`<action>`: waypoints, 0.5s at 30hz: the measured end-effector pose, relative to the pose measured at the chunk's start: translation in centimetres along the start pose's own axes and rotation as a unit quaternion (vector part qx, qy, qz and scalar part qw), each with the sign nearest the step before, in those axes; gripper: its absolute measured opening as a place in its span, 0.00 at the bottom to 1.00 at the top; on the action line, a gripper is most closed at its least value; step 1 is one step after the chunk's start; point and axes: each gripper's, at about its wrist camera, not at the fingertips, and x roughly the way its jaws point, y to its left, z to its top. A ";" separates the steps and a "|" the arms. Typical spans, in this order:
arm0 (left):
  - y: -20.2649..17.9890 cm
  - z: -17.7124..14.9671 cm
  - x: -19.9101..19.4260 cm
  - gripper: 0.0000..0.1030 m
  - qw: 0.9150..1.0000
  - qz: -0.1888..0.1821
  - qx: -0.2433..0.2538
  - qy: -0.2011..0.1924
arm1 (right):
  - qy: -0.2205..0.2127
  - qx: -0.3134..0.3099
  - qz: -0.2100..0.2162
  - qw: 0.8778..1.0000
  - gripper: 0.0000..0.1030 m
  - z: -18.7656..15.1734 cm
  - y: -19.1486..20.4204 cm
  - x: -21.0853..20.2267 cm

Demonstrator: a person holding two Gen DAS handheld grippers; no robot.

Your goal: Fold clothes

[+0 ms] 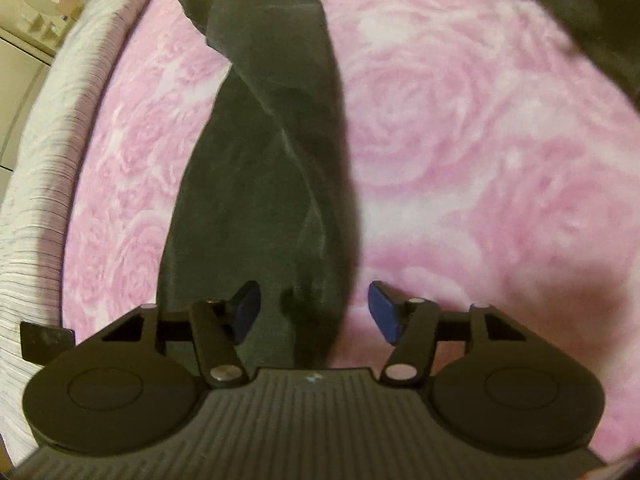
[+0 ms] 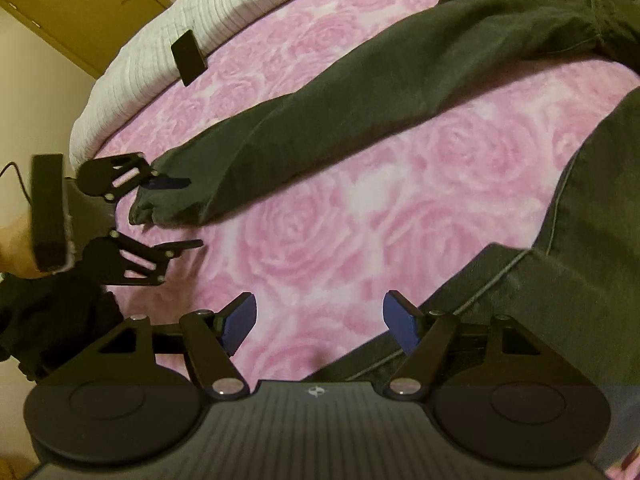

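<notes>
My left gripper (image 1: 312,312) hung half open over one leg's hem, pads clear of the cloth. My right gripper (image 2: 320,322) stood wider, empty, by the other leg. The dark trousers (image 2: 360,108) lay spread on the pink rose blanket (image 2: 320,220).

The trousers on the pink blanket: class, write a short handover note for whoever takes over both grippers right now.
Left gripper: open, straddling the hem of one trouser leg; its pads are not pressing on the cloth.
Right gripper: open, holding nothing, over the blanket beside the other leg's hem.
Trousers: dark, spread on the blanket, legs apart in a V, the left one twisted along its length.
Done: no fold shows yet.
Left: grip both hems, smooth out the twist, bring the legs together, then fold. A dark flat item lies at the blanket's edge; probably best avoided.
</notes>
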 end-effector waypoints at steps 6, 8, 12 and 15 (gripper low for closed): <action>2.2 0.2 -0.5 0.06 0.998 -0.063 -0.004 -0.013 | -0.039 0.015 -0.044 0.998 0.71 -1.1 2.3 0.2; 6.4 0.3 -2.5 0.06 0.987 -0.121 -0.107 -0.028 | -0.055 0.029 -0.037 0.997 0.71 -1.6 3.5 0.8; 15.2 -0.1 -6.1 0.05 0.929 -0.238 -0.270 -0.084 | -0.083 0.054 -0.011 0.995 0.77 -2.4 5.9 2.5; 21.6 -1.0 -6.7 0.06 0.844 -0.349 -0.389 -0.121 | -0.108 0.061 0.041 0.992 0.78 -2.2 7.4 4.9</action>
